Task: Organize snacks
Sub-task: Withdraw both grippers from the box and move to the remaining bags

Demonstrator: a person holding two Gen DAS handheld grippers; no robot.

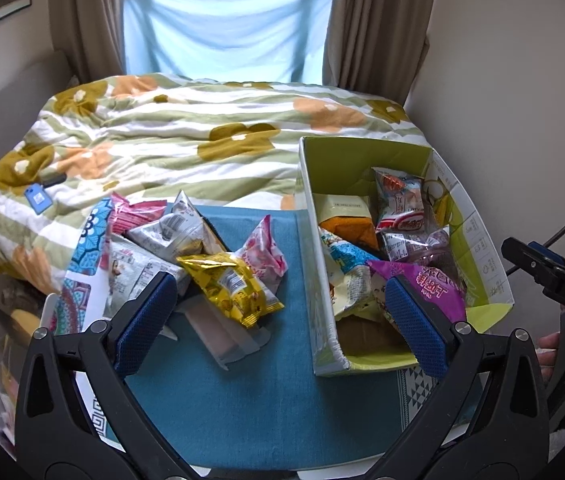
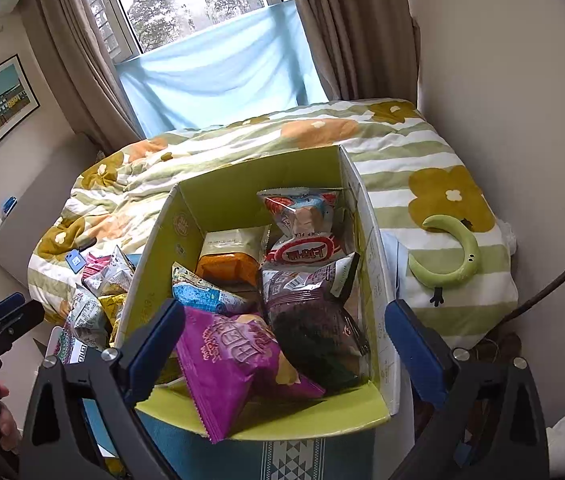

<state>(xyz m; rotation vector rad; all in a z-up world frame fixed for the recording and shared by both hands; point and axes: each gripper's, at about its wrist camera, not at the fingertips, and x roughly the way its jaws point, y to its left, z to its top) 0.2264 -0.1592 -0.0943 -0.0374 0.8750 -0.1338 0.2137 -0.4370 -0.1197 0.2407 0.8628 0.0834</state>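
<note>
A green-lined cardboard box (image 1: 310, 216) stands on the blue cloth (image 1: 250, 392) at the right and holds several snack bags, a purple one (image 1: 434, 288) nearest. A loose pile lies left of it: a yellow bag (image 1: 230, 284), a pink bag (image 1: 262, 254), silver bags (image 1: 174, 232). My left gripper (image 1: 278, 320) is open and empty above the cloth between pile and box. My right gripper (image 2: 286, 348) is open and empty over the box's (image 2: 366, 216) near end, above the purple bag (image 2: 234, 364) and a dark bag (image 2: 314, 312).
The table stands against a bed with a flowered quilt (image 1: 186, 136). A clear plastic tray (image 1: 222, 332) lies under the yellow bag. A blue tag (image 1: 37, 197) and a green crescent toy (image 2: 458, 256) lie on the quilt. A wall is at the right.
</note>
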